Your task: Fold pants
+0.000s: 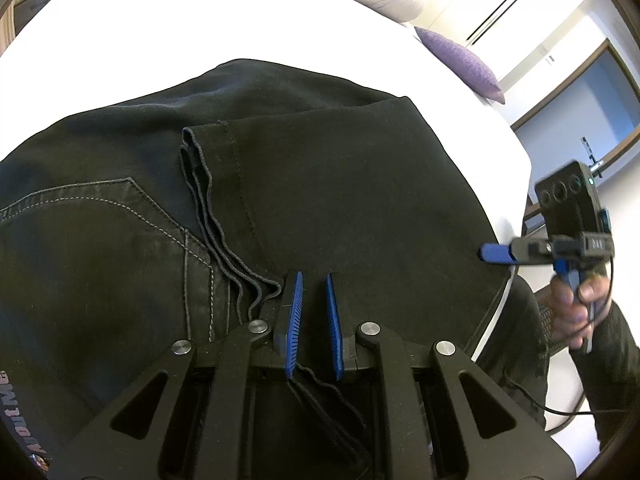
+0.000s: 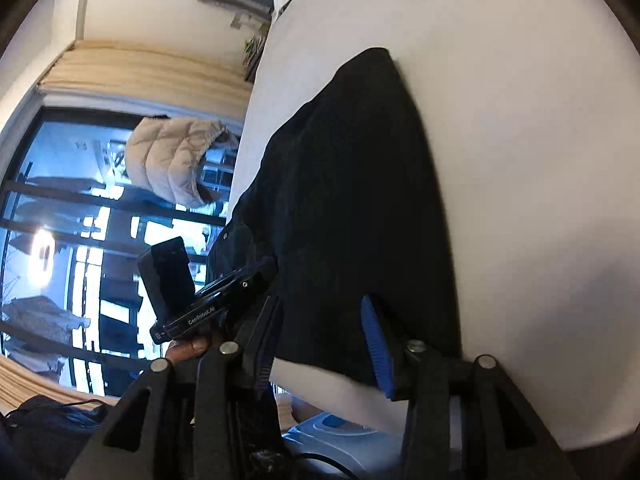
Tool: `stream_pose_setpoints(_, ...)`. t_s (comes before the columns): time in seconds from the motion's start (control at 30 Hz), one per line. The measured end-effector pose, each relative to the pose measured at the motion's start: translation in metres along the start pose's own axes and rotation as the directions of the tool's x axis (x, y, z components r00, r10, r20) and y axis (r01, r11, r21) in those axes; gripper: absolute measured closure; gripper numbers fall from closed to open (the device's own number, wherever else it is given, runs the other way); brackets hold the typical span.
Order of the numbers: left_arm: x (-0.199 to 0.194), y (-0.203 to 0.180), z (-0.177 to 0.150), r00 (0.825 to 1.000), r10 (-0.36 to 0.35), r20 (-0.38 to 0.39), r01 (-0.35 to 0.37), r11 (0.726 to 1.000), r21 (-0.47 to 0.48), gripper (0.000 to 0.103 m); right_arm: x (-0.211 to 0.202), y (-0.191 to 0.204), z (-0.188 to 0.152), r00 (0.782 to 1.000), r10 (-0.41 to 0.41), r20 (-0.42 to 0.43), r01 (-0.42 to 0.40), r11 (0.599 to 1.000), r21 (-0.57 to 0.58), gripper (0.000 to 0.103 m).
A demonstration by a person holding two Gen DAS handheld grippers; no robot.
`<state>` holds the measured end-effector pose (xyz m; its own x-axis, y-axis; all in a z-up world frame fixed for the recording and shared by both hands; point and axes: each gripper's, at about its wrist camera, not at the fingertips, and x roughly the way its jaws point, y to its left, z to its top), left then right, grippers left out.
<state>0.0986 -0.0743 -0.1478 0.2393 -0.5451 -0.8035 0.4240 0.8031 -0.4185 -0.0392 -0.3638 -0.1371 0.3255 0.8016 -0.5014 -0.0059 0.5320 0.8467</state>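
- Black, soft-washed cotton pants [image 1: 320,184] lie folded over on the white bed sheet [image 1: 200,20], hems stacked across the seat with its grey-stitched pocket.
- My left claw [image 1: 314,316] has its blue ribbed pads drawn narrow. The leg hems' edges run in between them and the figure is near its lowest, so I call it clamped on the pants.
- My right claw [image 2: 324,344] stands partly parted. The pants' near edge lies between the pads, but I see no pad pressing, so I count it as holding nothing.
- The pants hang over the bed's edge towards my right claw and run away from it up the sheet.
- To do this step well, I judge, both claws should bite the same layers at matching depth before lifting. The right must take all the thicknesses, or the fold will skew.
- Keep the edge taut between the claws, so the cloth carries over flat.
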Motion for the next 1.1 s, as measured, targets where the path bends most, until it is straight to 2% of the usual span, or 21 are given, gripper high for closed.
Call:
stream_pose_setpoints(0.13,-0.002,-0.005,-0.004,1.000,0.008,0.015,-0.008,1.000,0.008,0.091,0.004,0.002,-0.007,0.999,0.001,0.043,-0.002,1.000,0.022,0.059)
stream_pose_setpoints(0.23,-0.015,-0.009,-0.007,1.000,0.020,0.018,-0.020,1.000,0.000,0.091,0.000,0.011,-0.004,0.996,-0.064,0.054,0.063,0.998,0.026,0.056)
stream_pose_setpoints(0.27,-0.024,-0.011,-0.009,0.999,0.026,0.029,-0.026,1.000,-0.002,0.091,-0.004,0.019,-0.003,0.995,-0.056,0.077,0.055,0.998,0.015,0.056)
stream_pose_setpoints(0.3,-0.036,-0.013,-0.014,0.998,0.032,0.053,-0.032,0.999,-0.004,0.091,-0.006,0.027,-0.003,0.995,-0.005,0.104,0.005,1.000,0.005,0.055)
stream_pose_setpoints(0.37,-0.056,-0.011,-0.023,0.995,0.021,0.094,-0.019,1.000,-0.020,0.091,-0.005,0.041,-0.002,0.981,0.124,0.151,-0.123,0.992,-0.017,0.043)
stream_pose_setpoints(0.4,-0.067,-0.009,-0.029,0.993,0.010,0.119,-0.006,0.999,-0.032,0.090,0.000,0.045,-0.001,0.973,0.160,0.164,-0.158,0.987,-0.028,0.034)
stream_pose_setpoints(0.5,-0.103,0.007,-0.051,0.985,0.030,0.171,-0.013,0.995,-0.097,0.090,0.027,0.033,0.006,0.968,0.208,0.137,-0.212,0.977,0.014,0.032)
stream_pose_setpoints(0.53,-0.117,0.017,-0.060,0.981,0.030,0.192,-0.003,0.991,-0.135,0.090,0.036,0.024,0.007,0.976,0.180,0.122,-0.187,0.981,0.045,0.046)
stream_pose_setpoints(0.6,-0.146,0.036,-0.079,0.968,0.043,0.246,0.011,0.977,-0.214,0.090,0.051,0.015,0.008,0.995,0.028,0.093,-0.034,0.997,0.064,0.073)
stream_pose_setpoints(0.63,-0.159,0.044,-0.088,0.962,0.054,0.268,0.016,0.968,-0.250,0.090,0.052,0.015,0.009,0.996,0.004,0.088,-0.010,0.998,0.063,0.067)
stream_pose_setpoints(0.67,-0.170,0.053,-0.098,0.956,0.064,0.286,0.022,0.958,-0.285,0.090,0.051,0.020,0.011,0.996,0.011,0.086,-0.016,0.998,0.062,0.060)
stream_pose_setpoints(0.73,-0.195,0.077,-0.122,0.939,0.090,0.333,0.048,0.922,-0.385,0.088,0.045,0.034,0.013,0.995,0.041,0.094,-0.046,0.997,0.056,0.028)
stream_pose_setpoints(0.77,-0.203,0.086,-0.133,0.932,0.103,0.348,0.058,0.904,-0.424,0.076,0.041,0.044,0.015,0.992,0.056,0.113,-0.062,0.997,0.046,0.021)
stream_pose_setpoints(0.8,-0.210,0.095,-0.144,0.926,0.119,0.359,0.066,0.884,-0.464,0.047,0.039,0.054,0.016,0.988,0.075,0.132,-0.080,0.996,0.029,0.015)
stream_pose_setpoints(0.83,-0.217,0.106,-0.158,0.917,0.143,0.373,0.074,0.857,-0.510,0.030,0.039,0.065,0.017,0.985,0.099,0.143,-0.102,0.995,0.007,0.015)
stream_pose_setpoints(0.87,-0.226,0.115,-0.172,0.900,0.172,0.401,0.089,0.828,-0.554,0.015,0.042,0.075,0.019,0.982,0.125,0.142,-0.124,0.992,-0.012,0.015)
stream_pose_setpoints(0.9,-0.233,0.124,-0.187,0.882,0.190,0.431,0.116,0.799,-0.589,0.015,0.046,0.083,0.022,0.979,0.147,0.138,-0.146,0.989,-0.024,0.015)
stream_pose_setpoints(1.0,-0.238,0.148,-0.207,0.874,0.167,0.455,0.196,0.737,-0.647,0.015,0.064,0.100,0.029,0.972,0.204,0.116,-0.201,0.979,-0.038,0.017)
stream_pose_setpoints(1.1,-0.232,0.165,-0.222,0.862,0.125,0.490,0.282,0.686,-0.670,0.015,0.083,0.108,0.030,0.967,0.240,0.088,-0.239,0.971,-0.025,0.020)
